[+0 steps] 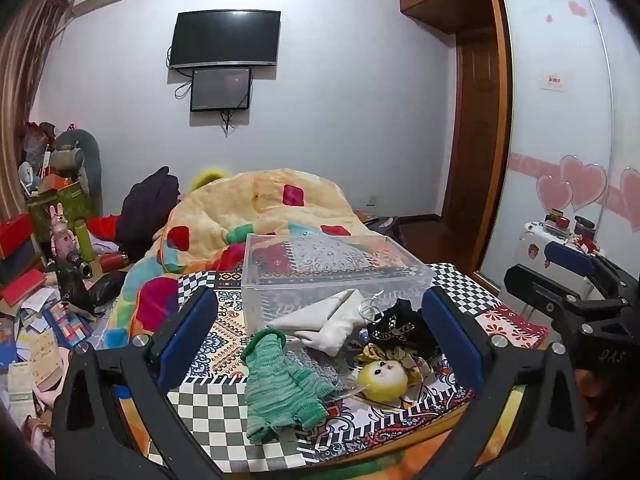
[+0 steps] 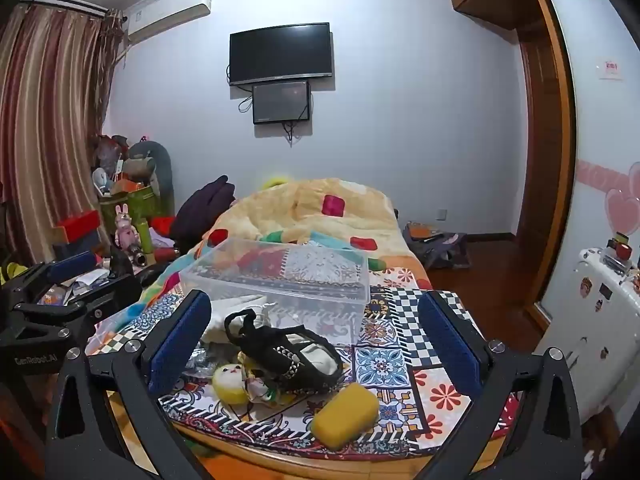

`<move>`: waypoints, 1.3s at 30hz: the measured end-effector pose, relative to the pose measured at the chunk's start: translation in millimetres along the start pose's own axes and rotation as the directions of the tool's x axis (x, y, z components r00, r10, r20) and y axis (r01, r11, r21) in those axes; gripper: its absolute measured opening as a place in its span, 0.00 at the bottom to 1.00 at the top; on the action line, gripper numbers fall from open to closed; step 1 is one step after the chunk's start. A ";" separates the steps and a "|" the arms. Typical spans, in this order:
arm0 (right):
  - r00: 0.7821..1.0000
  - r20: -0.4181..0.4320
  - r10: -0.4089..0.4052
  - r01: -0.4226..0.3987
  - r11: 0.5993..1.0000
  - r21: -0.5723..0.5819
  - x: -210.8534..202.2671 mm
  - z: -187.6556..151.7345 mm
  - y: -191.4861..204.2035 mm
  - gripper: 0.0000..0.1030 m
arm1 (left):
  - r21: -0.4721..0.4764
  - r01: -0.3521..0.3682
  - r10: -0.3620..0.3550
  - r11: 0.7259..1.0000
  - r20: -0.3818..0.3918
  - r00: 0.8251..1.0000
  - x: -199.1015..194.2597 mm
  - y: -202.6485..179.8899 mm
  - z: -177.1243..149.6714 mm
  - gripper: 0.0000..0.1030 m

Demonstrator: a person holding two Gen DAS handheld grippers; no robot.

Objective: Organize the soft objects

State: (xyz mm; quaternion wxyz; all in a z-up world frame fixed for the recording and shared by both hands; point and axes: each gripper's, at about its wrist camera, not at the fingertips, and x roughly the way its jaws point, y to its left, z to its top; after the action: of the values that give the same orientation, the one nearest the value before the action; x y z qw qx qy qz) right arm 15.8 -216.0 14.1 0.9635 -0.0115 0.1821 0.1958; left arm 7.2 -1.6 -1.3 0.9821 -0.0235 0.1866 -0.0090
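Observation:
Soft items lie on the patterned cloth at the bed's near end: a green knitted glove (image 1: 280, 392), a white cloth pouch (image 1: 324, 324), a black bag with white trim (image 1: 400, 328) (image 2: 288, 356), a small yellow-headed doll (image 1: 384, 376) (image 2: 230, 382) and a yellow sponge (image 2: 346, 414). A clear plastic box (image 1: 320, 268) (image 2: 280, 276) stands just behind them. My left gripper (image 1: 320, 340) is open and empty, hovering in front of the glove and doll. My right gripper (image 2: 316, 340) is open and empty, in front of the black bag and sponge.
A rumpled yellow quilt (image 1: 260, 204) covers the bed behind the box. Cluttered boxes, toys and papers fill the floor at left (image 1: 48, 280). A white suitcase (image 2: 600, 320) stands at right by the wardrobe door. The bed's wooden front edge (image 2: 320, 464) is just below the items.

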 end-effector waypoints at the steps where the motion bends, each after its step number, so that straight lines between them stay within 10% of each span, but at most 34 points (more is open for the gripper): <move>1: 1.000 0.001 0.002 -0.002 1.000 0.003 -0.3 0.1 -0.4 1.00 | 0.000 -0.002 0.002 1.000 0.001 1.000 0.8 -0.2 0.5 1.00; 39: 0.999 0.031 0.027 -0.027 1.000 -0.002 -5.8 1.0 7.8 1.00 | -0.007 -0.008 0.008 1.000 0.042 0.999 -13.1 4.5 3.3 1.00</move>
State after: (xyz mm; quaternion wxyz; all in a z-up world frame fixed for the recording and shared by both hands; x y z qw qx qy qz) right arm 8.3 -210.9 17.5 0.9635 -0.0069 0.1670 0.2090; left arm -3.7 3.4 6.4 0.9858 -0.0260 0.1660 -0.0039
